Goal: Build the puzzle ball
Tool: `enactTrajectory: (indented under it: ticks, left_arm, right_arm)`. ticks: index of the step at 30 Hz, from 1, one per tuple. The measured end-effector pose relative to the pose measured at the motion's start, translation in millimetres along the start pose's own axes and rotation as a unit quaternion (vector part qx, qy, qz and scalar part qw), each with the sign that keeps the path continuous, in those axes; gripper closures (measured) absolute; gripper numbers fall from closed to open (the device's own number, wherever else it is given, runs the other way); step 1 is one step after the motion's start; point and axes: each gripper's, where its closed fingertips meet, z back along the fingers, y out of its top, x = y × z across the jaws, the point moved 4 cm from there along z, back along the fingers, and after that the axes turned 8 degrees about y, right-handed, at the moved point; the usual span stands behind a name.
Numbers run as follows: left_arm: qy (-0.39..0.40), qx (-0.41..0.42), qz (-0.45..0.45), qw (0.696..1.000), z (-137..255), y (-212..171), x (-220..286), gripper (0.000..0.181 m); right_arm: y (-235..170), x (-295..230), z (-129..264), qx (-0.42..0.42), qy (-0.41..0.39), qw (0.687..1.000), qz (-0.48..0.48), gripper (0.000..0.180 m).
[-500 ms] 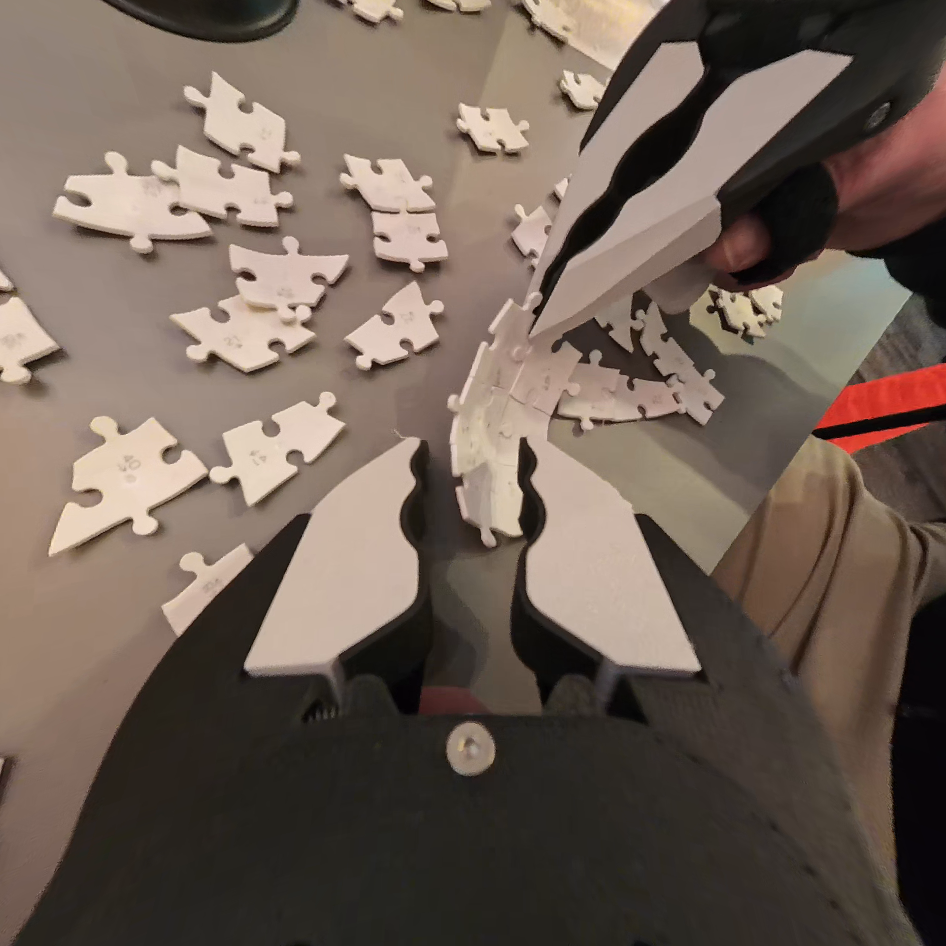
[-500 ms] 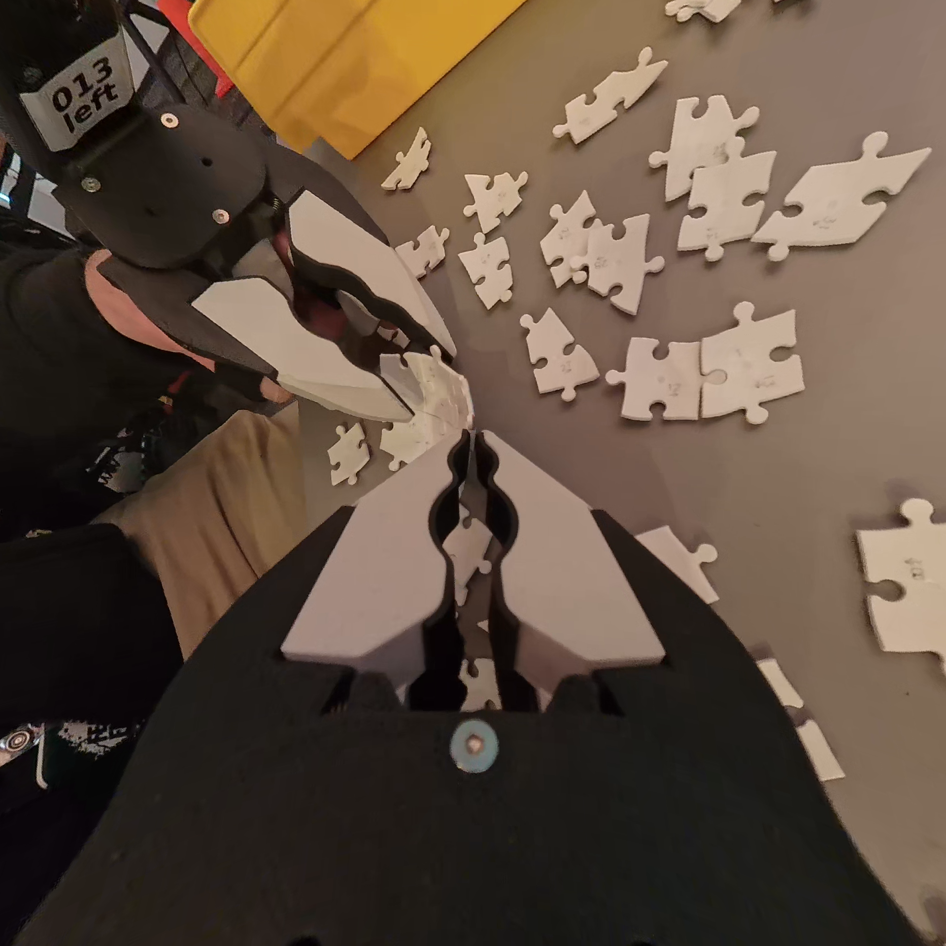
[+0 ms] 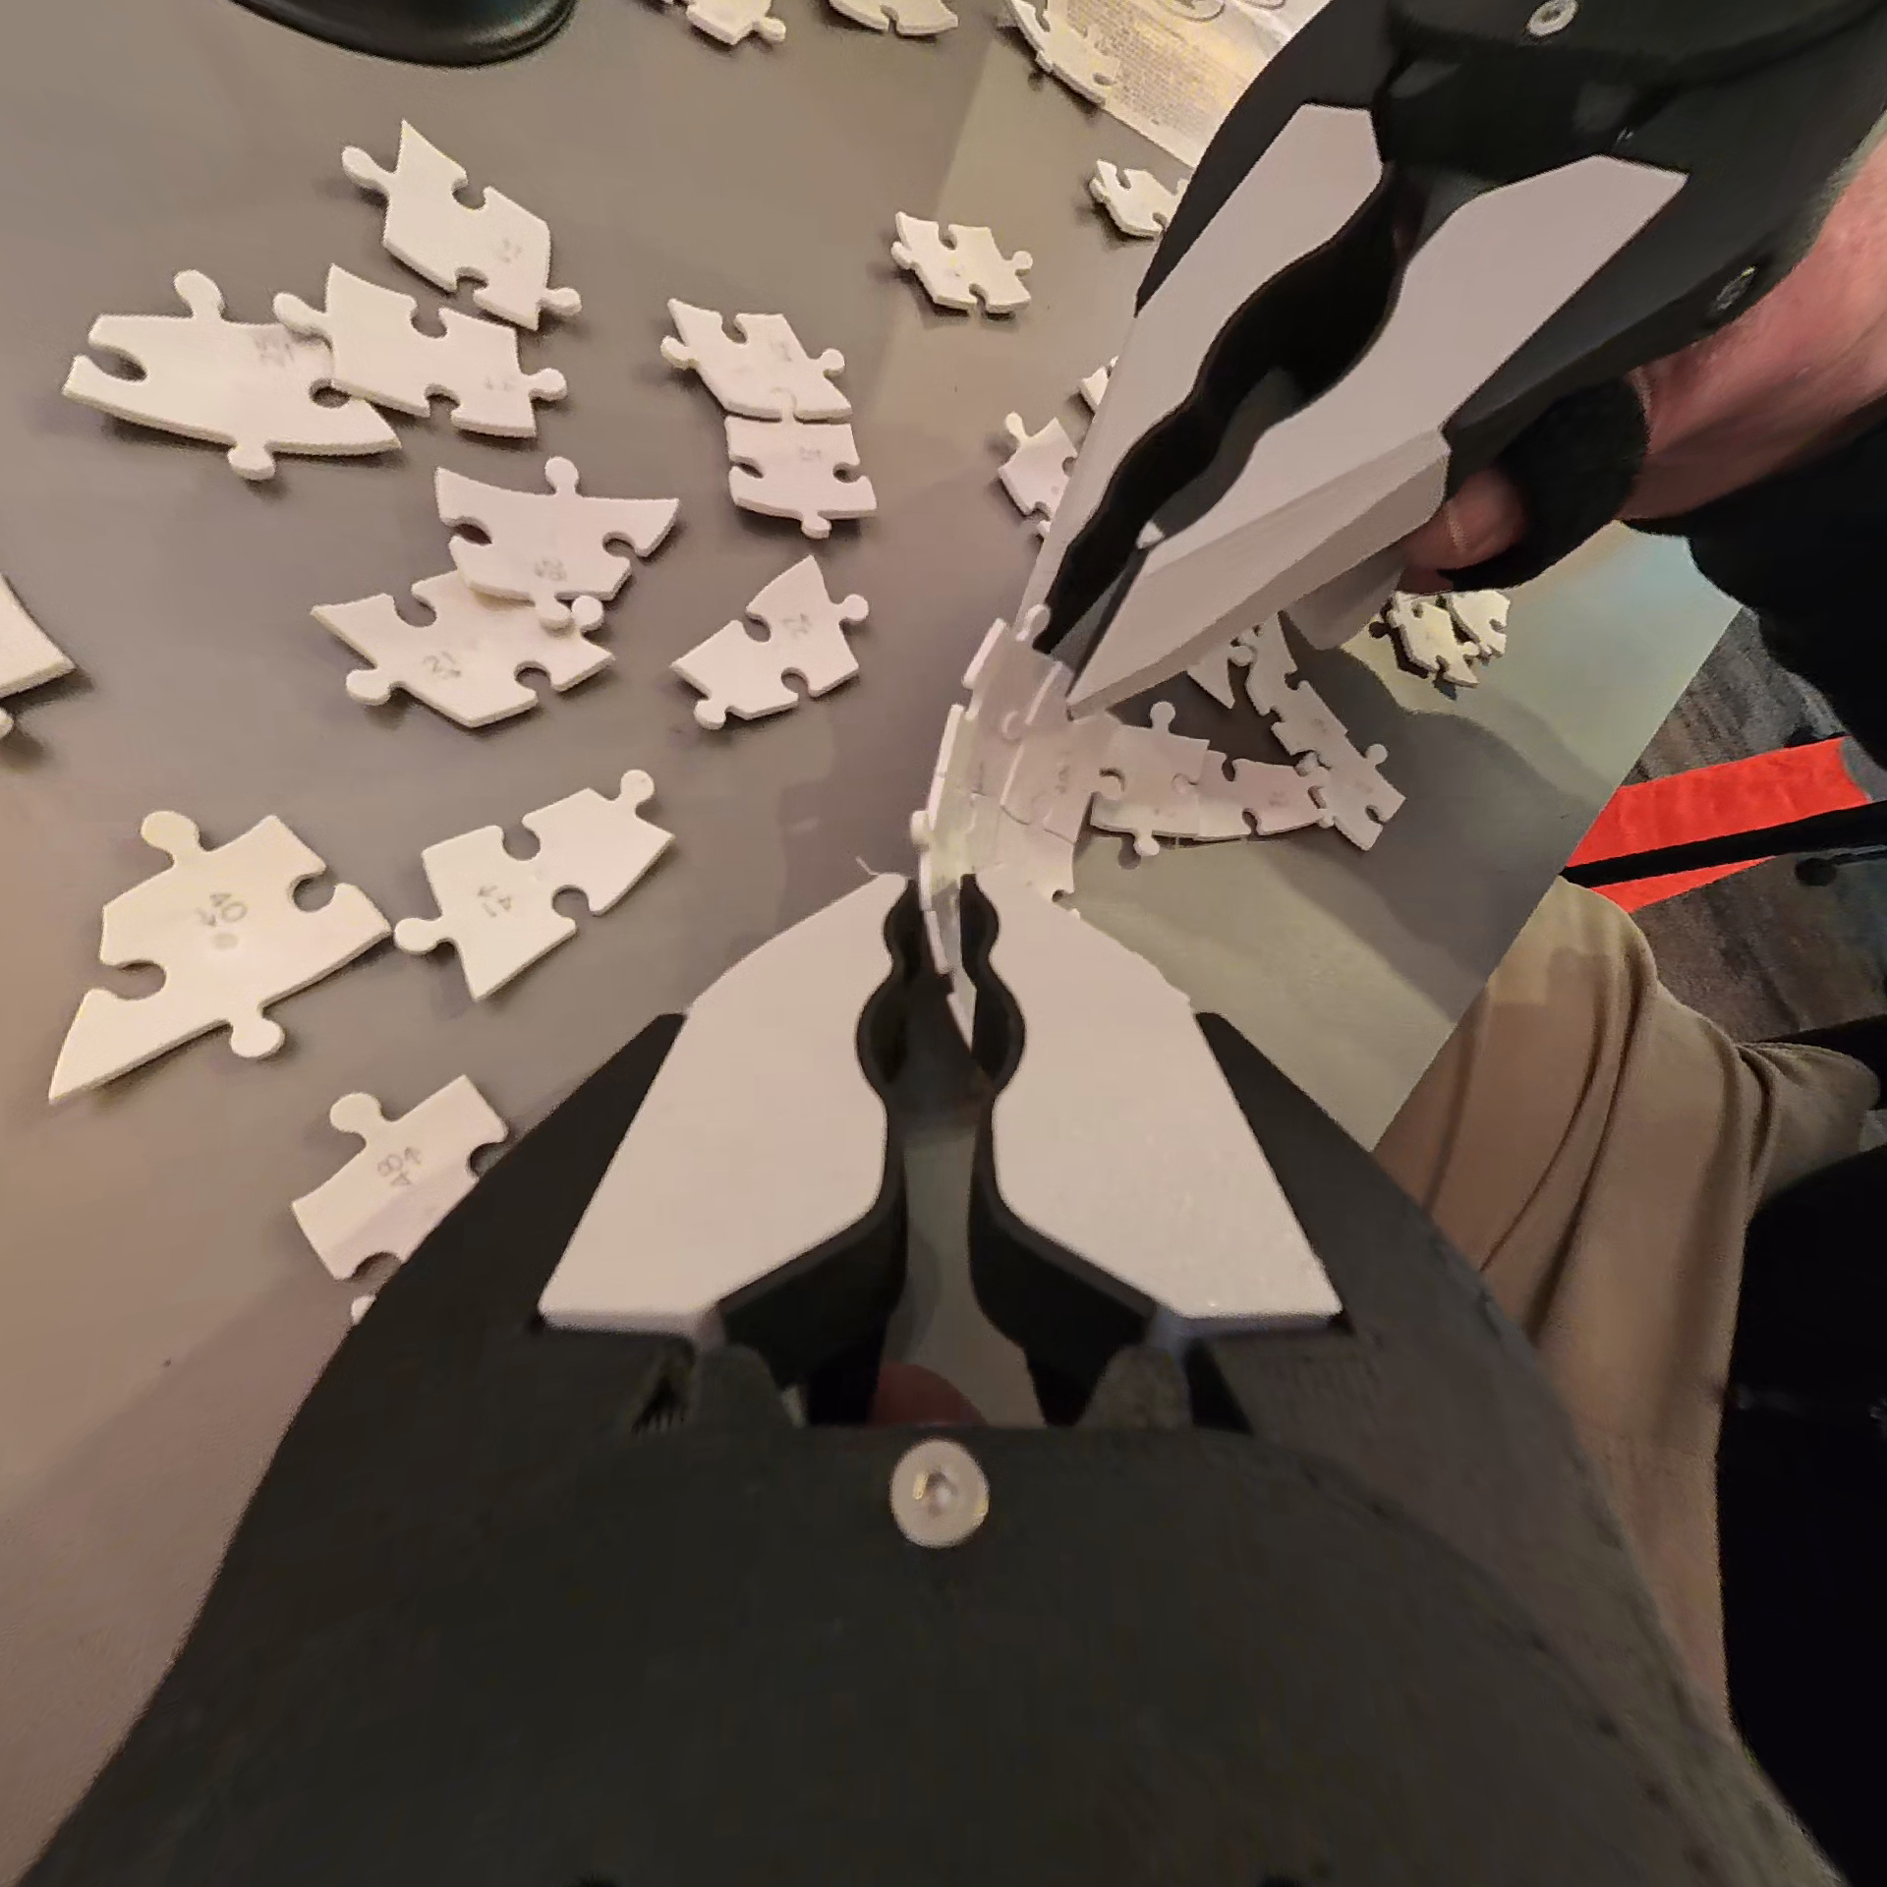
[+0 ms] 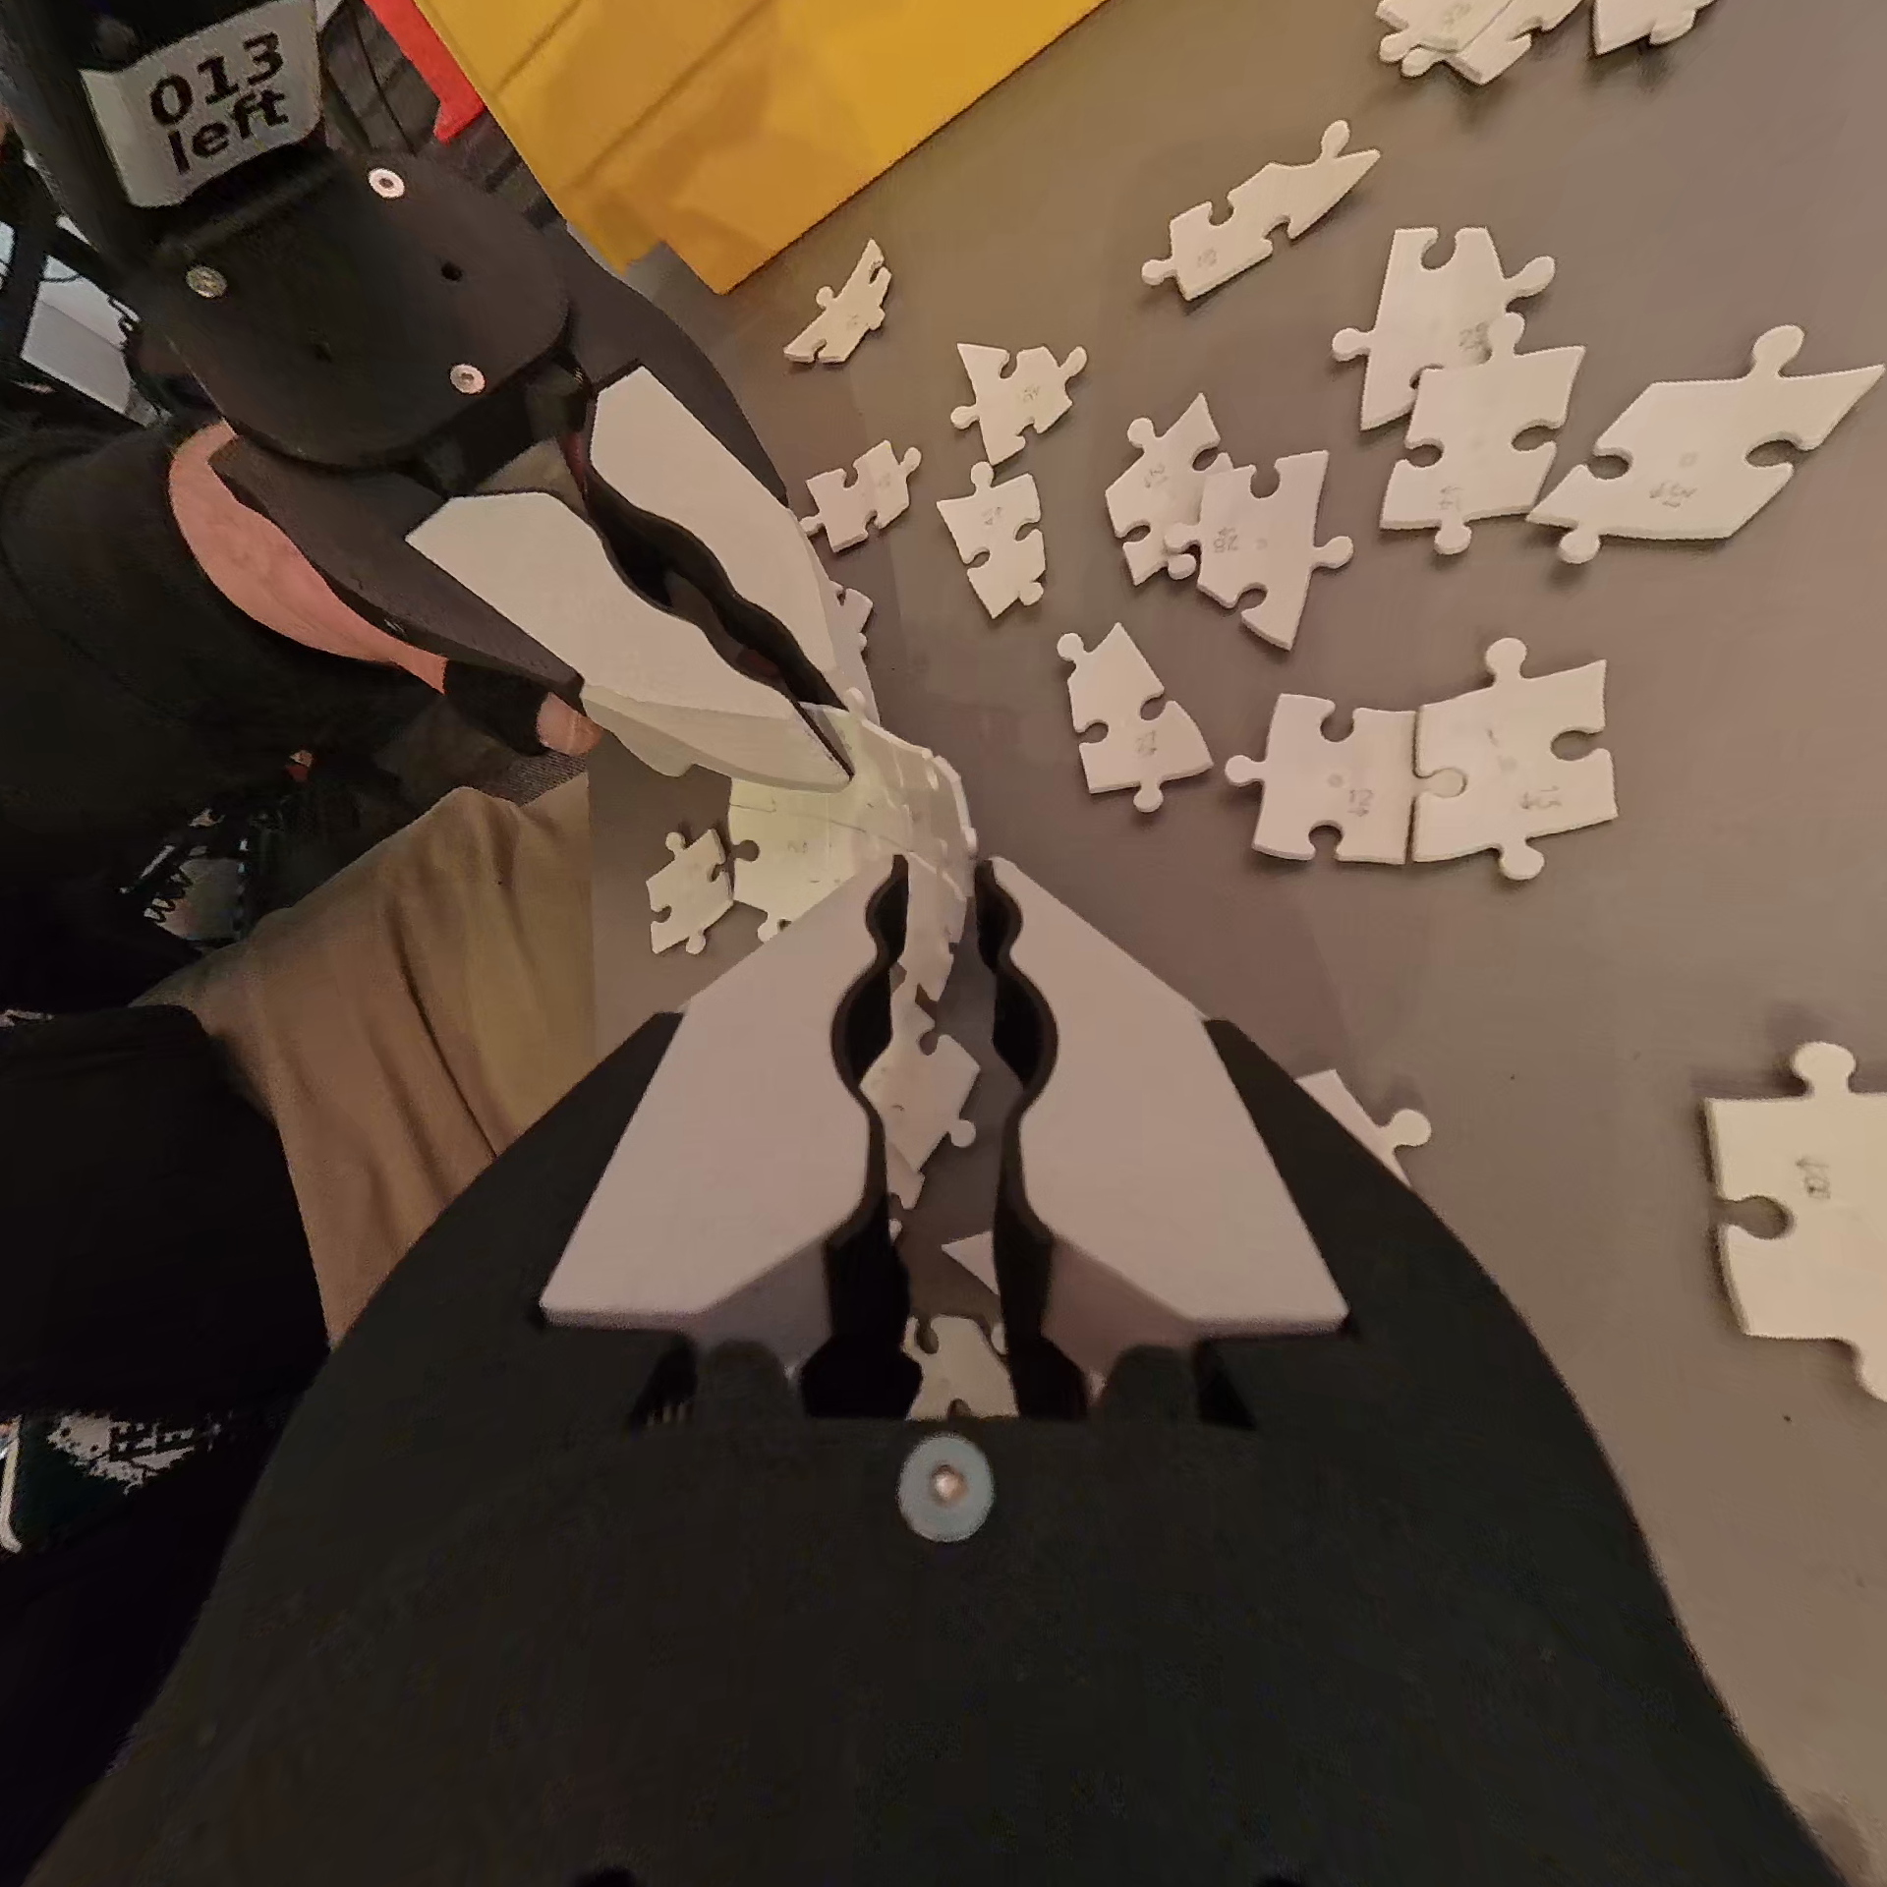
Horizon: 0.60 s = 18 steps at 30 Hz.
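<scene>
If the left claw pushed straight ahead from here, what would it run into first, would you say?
Probably the right claw, pinching the far end of the curved assembled strip that the left claw already grips; depth is uncertain.

Writing present, not transcribed here.
- Loose puzzle pieces [image 3: 220,939] on grey desk [image 3: 204,664]: each carried small dark printed mark on white upper face; several sharp enough to read in left wrist view.
- Same kind of marks on pieces [image 4: 1338,786] in right wrist view; many faint.
- Joined curved section [image 3: 1031,776]: faint marks, too blurred to read.
- White label [image 4: 199,102] with bold dark characters sat on black body of left tongs [image 4: 832,751].
- Printed sheet [image 3: 1144,51] at far desk edge: fine print, illegible.
</scene>
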Motion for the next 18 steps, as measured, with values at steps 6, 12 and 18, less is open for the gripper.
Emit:
enactTrajectory:
  ticks: [6, 12, 18]
  left_arm:
    - [-0.011, 0.008, -0.001, 1.0, 1.0, 1.0, 2.1, 0.175]
    - [-0.014, 0.011, -0.002, 1.0, 1.8, 1.1, 2.4, 0.176]
    - [-0.014, 0.013, 0.006, 1.0, 2.8, 1.4, 0.3, 0.175]
  right_arm:
    - [-5.6, 2.6, -8.2, -0.016, -0.005, 1.0, 0.001, 0.172]
    - [-4.8, 2.3, -9.4, -0.007, 0.004, 1.0, -0.002, 0.175]
    - [-2.0, -1.4, -8.4, 0.001, 0.021, 1.0, -0.003, 0.179]
